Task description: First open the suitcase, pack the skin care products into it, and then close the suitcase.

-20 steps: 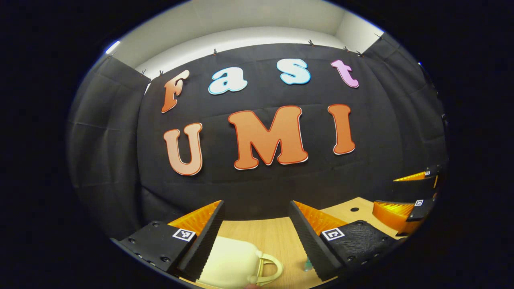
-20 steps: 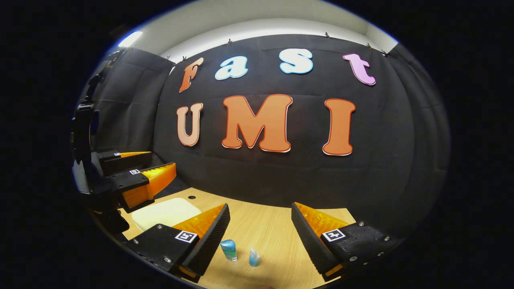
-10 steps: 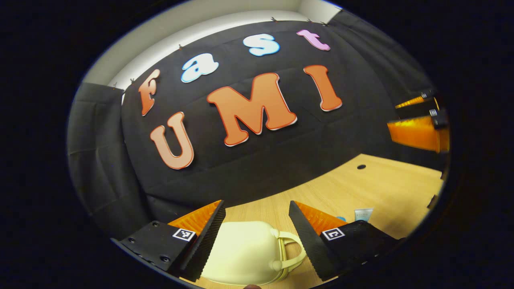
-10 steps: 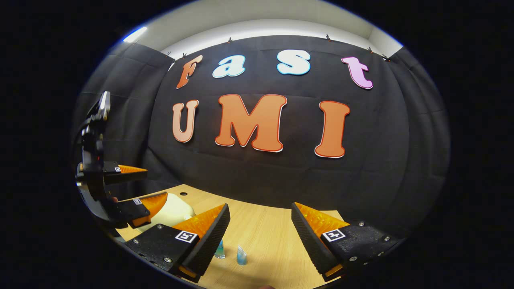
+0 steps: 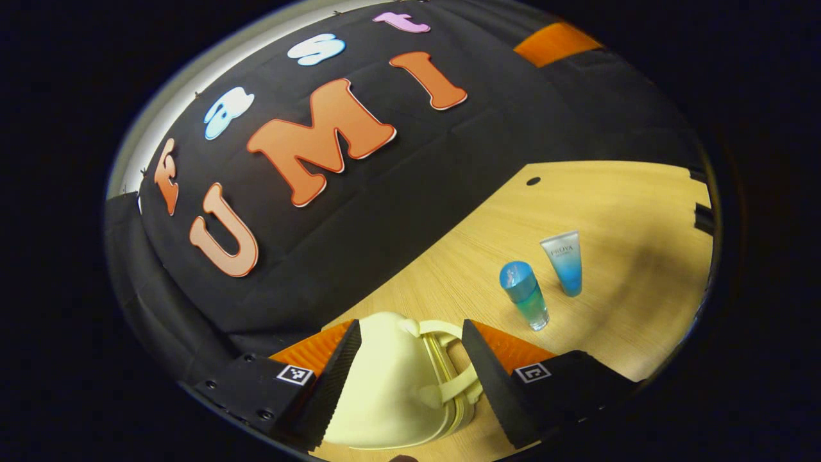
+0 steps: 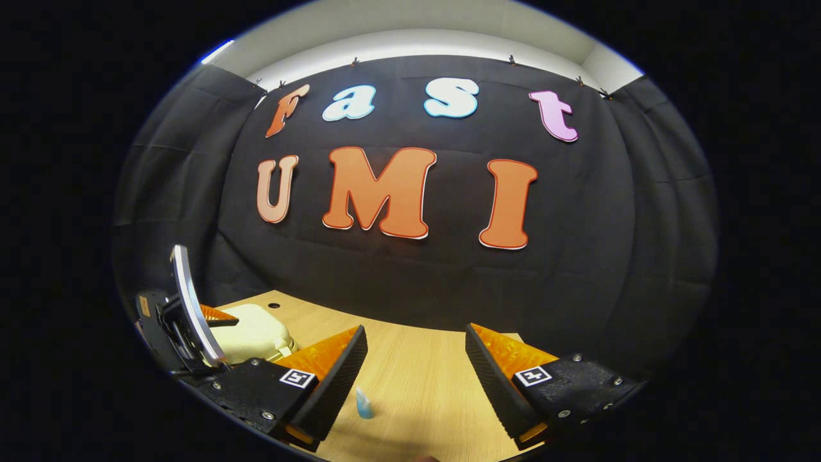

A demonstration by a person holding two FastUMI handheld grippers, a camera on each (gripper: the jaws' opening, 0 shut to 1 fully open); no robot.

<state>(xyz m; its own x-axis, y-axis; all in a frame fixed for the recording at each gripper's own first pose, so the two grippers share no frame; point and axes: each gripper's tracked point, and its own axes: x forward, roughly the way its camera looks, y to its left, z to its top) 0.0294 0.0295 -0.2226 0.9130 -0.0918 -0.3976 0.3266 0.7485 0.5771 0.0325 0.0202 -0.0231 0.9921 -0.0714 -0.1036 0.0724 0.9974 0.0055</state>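
A small cream suitcase (image 5: pixel 391 391) lies shut on the wooden table (image 5: pixel 609 192), its handle (image 5: pixel 449 359) pointing toward the products. My left gripper (image 5: pixel 410 327) is open and hovers just over the case, one finger on each side of its handle end. A blue bottle (image 5: pixel 524 295) and a blue-and-white tube (image 5: pixel 564 262) stand upright to the right of the case. In the right gripper view, my right gripper (image 6: pixel 415 330) hangs open over bare table with nothing between its fingers. The suitcase (image 6: pixel 253 330) sits at far left under the left gripper (image 6: pixel 179 321), and a blue product (image 6: pixel 363 405) peeks out beside my left finger.
The black cloth wall runs close behind the table's far edge. A small round hole (image 5: pixel 533 181) marks the tabletop near the wall. Open wood lies to the right of the products.
The left gripper has tipped down and rolled, coming closer over the suitcase, so the products are in its view. The right gripper's view has shifted slightly; both grippers stay open.
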